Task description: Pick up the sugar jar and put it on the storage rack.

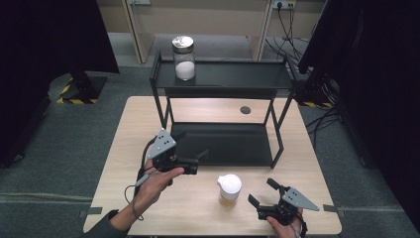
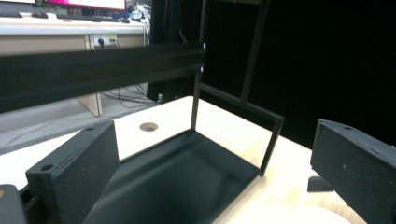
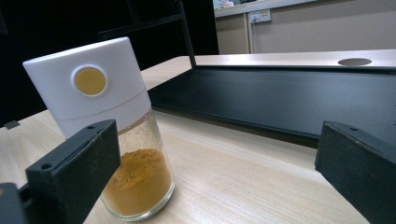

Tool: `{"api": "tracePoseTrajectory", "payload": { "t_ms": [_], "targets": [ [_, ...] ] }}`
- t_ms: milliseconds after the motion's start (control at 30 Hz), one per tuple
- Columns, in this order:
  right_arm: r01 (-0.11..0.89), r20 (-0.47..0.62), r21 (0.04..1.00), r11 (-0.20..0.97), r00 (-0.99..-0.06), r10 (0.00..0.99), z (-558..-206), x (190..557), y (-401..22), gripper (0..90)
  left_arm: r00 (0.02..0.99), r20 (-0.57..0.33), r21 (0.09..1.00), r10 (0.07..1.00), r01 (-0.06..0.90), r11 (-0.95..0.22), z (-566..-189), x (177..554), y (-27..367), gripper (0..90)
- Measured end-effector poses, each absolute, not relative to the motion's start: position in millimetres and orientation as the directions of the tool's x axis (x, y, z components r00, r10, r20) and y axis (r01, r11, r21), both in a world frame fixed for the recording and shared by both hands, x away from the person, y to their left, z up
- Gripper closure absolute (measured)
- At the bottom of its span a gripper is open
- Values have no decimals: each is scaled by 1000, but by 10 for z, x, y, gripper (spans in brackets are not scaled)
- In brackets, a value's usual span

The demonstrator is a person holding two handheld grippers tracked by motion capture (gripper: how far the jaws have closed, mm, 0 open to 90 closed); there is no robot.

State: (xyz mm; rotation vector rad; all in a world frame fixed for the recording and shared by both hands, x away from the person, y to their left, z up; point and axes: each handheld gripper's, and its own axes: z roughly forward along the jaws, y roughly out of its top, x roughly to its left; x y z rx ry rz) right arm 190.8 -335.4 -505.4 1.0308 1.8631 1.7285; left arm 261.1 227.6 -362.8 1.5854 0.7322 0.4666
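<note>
I judge nothing begun: my left gripper (image 1: 202, 159) and right gripper (image 1: 261, 193) gape empty (spice jar (image 1: 229, 189) untouched, near).

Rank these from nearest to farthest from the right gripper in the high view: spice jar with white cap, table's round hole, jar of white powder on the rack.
From the right gripper, at the table's near right:
1. Spice jar with white cap, just to its left on the tabletop.
2. Round hole, in the table behind the rack's lower shelf.
3. Jar of white powder, on the top shelf's left end, at the far side.
</note>
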Motion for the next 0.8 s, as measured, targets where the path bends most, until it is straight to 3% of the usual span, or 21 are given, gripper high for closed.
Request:
{"api": "tracePoseTrajectory", "payload": {
  "t_ms": [800],
  "targets": [
    [245,187,969,-30,-652,734,-5056,1909,-3349,4,719,-120,975,684,217,-57,-4213,2466,2383,6]
  ]
}}
